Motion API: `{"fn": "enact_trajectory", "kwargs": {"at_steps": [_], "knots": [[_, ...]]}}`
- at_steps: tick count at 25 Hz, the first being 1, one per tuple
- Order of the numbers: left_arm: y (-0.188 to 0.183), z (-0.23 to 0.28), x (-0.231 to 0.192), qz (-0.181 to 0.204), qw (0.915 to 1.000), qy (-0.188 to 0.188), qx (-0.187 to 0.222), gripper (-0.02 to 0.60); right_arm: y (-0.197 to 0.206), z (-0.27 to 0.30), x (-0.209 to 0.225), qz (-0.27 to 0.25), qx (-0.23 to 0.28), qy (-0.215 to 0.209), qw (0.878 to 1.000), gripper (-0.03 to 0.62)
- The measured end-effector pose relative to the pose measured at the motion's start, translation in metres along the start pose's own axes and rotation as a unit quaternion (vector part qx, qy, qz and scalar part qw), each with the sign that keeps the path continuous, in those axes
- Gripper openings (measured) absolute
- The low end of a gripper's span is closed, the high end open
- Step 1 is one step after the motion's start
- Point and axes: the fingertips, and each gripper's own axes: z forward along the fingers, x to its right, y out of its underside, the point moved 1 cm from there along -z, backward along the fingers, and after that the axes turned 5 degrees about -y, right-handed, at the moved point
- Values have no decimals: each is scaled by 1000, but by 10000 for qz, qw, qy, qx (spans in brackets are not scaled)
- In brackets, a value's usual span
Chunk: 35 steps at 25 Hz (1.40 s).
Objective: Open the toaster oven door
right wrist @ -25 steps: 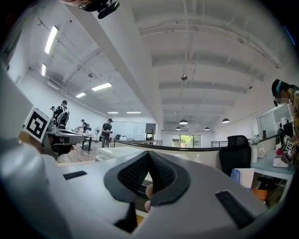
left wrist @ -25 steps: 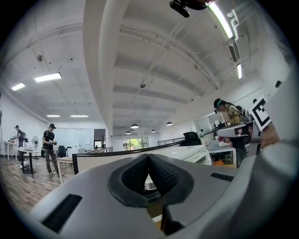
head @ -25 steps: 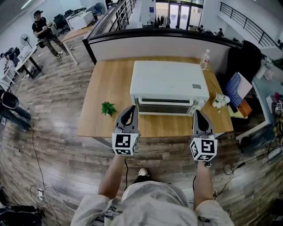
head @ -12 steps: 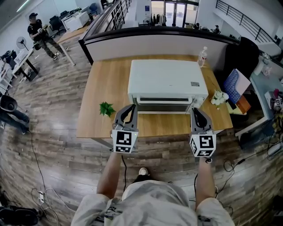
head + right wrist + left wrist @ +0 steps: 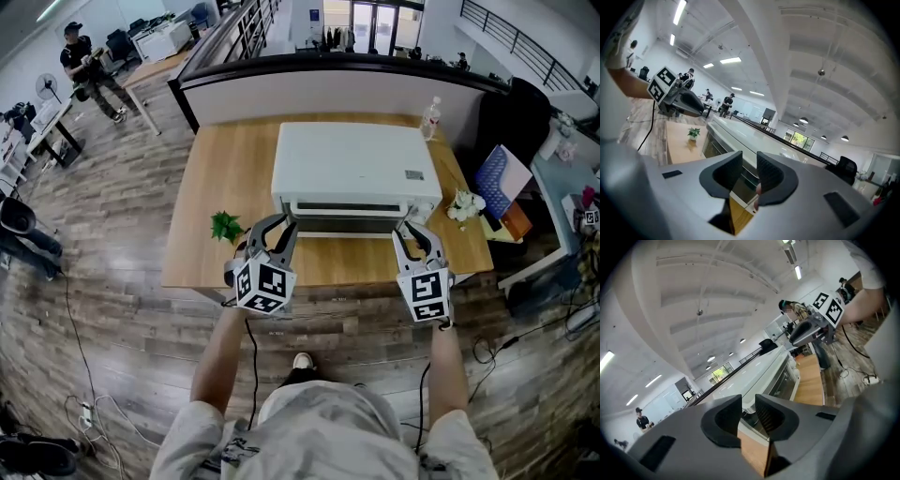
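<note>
White toaster oven (image 5: 356,169) sits at the middle of the wooden table (image 5: 225,169) in the head view. Its door (image 5: 349,225) is closed and faces 6 o'clock, toward the person. The door's long axis runs from 9 to 3 o'clock. The left hand-held gripper (image 5: 278,225) hovers just off the door's left end and the right hand-held gripper (image 5: 410,232) just off its right end, about equally near. From the left one the door's middle lies at about 2 o'clock, from the right one at about 10 o'clock. A small plant (image 5: 226,227) stands at 9 o'clock of the left one.

In the left gripper view the left hand-held gripper (image 5: 748,413) has just been opening. Its jaws stand apart with nothing held, and the oven's front (image 5: 785,380) stretches away beyond them toward 1 o'clock.

In the right gripper view the right hand-held gripper (image 5: 749,176) has also just been opening. A clear gap shows between its pads, and the glass front (image 5: 715,145) recedes toward 10 o'clock. Neither appears to touch the door yet. I judge either could reach its top edge.
</note>
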Motion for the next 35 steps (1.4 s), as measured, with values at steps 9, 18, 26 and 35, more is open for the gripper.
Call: {"fn": "enact_trajectory", "kwargs": {"at_steps": [9, 18, 26, 35], "knots": [[3, 21, 17, 1384, 9848, 951, -448, 143, 19, 24, 3, -1214, -889, -526, 9872, 114], [12, 47, 29, 2224, 9598, 1460, -892, 146, 35, 47, 8, -2276, -1716, -1011, 9532, 123], [21, 62, 33, 2431, 9484, 1680, -1154, 150, 49, 62, 6, -2978, -2368, -1425, 9138, 133], [23, 68, 38, 3074, 9261, 1732, -1335, 121, 53, 67, 2, -3553, -2473, -1586, 8874, 112]]}}
